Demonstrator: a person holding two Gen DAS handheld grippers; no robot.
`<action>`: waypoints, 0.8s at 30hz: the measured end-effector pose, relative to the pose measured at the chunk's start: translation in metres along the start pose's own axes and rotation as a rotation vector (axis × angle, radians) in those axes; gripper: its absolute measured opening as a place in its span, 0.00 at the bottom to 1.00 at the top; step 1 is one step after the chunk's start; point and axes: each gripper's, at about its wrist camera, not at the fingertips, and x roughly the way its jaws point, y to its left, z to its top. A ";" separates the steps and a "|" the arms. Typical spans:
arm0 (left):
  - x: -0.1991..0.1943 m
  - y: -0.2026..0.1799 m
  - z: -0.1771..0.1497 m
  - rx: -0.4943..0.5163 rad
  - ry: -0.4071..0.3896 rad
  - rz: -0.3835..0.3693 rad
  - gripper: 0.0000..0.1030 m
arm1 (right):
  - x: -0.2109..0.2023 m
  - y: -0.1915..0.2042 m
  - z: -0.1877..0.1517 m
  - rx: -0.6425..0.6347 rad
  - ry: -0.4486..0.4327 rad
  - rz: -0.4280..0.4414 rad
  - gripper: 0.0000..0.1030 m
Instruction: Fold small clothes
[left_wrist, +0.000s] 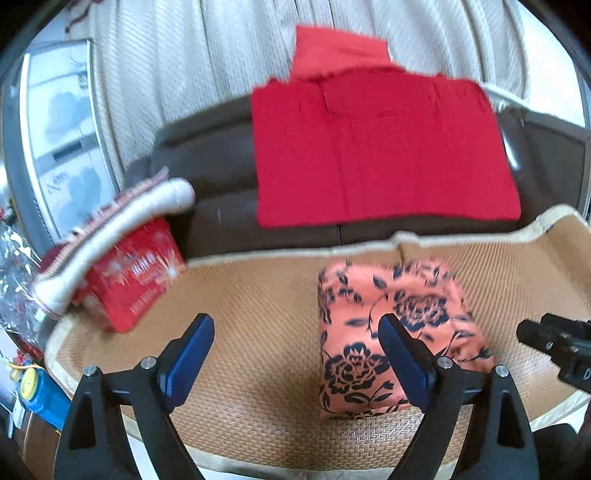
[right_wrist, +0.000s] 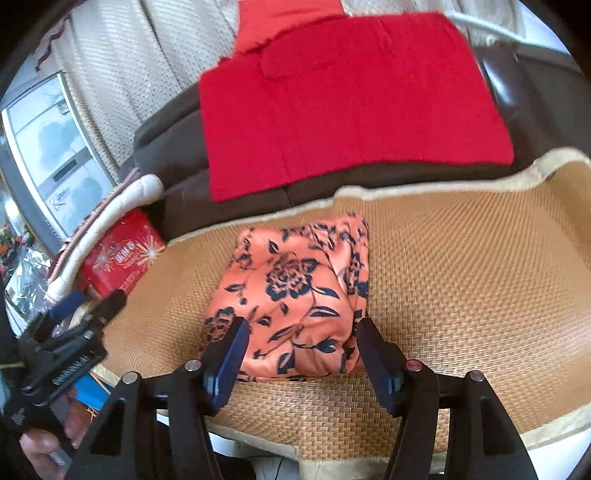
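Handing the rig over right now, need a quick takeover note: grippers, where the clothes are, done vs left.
Left gripper: open, empty, over the woven mat, just left of the floral garment.
Right gripper: open, empty, fingers either side of the garment's near edge; contact unclear.
Floral garment: lies on the mat as a compact folded bundle.
Red garment: spread flat over the dark sofa back, behind the mat, untouched.
Red tin: at the mat's left edge, not part of the job.
Done: floral piece looks folded.
Left: probably tidy or set it aside, then fold the red one.
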 end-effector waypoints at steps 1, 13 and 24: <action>-0.008 0.003 0.003 -0.001 -0.015 0.002 0.90 | -0.007 0.005 0.001 -0.007 -0.012 -0.002 0.63; -0.097 0.013 0.024 -0.005 -0.173 0.052 0.98 | -0.094 0.037 0.002 -0.096 -0.159 -0.072 0.63; -0.143 0.023 0.034 -0.046 -0.245 0.046 0.98 | -0.151 0.054 -0.001 -0.127 -0.251 -0.095 0.64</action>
